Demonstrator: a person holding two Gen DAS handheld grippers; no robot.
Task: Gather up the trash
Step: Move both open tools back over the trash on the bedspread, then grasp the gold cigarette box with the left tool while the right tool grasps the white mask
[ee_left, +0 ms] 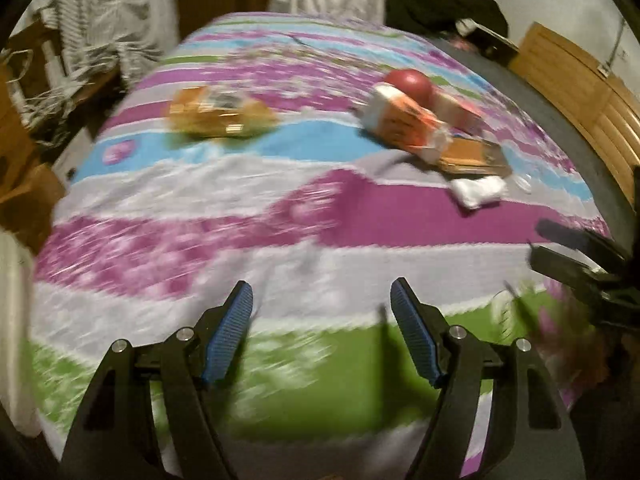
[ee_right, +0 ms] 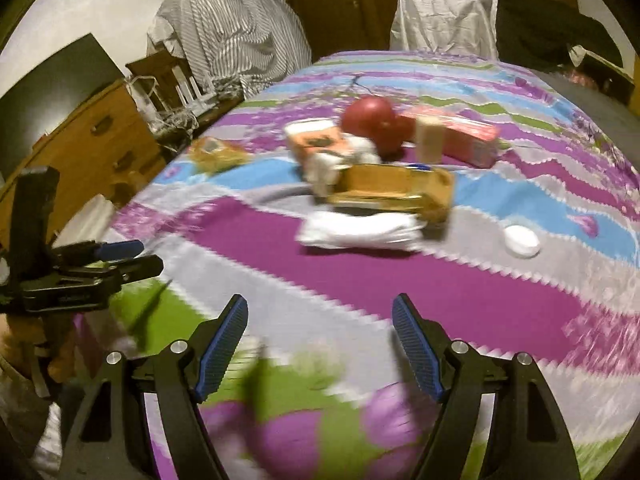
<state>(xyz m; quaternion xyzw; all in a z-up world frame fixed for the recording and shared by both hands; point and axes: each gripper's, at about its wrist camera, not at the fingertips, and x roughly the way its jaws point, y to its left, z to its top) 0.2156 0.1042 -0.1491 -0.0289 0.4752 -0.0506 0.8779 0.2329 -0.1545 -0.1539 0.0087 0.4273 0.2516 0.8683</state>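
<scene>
while tilted down over bedspread [ee_left: 360,216] | left gripper [ee_left: 322,292] wide, empty | right gripper [ee_right: 320,306] wide, empty

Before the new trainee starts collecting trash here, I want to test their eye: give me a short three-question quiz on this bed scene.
1. True or false: the left gripper already holds a piece of trash.
2. What lies nearest in front of the right gripper? A) white crumpled tissue B) red ball C) pink box
3. Fill in: the small white round lid lies apart from the pile, on the patterned ______.

Key: 1 false, both grippers are open and empty. 2 A. 3 bedspread.
</scene>
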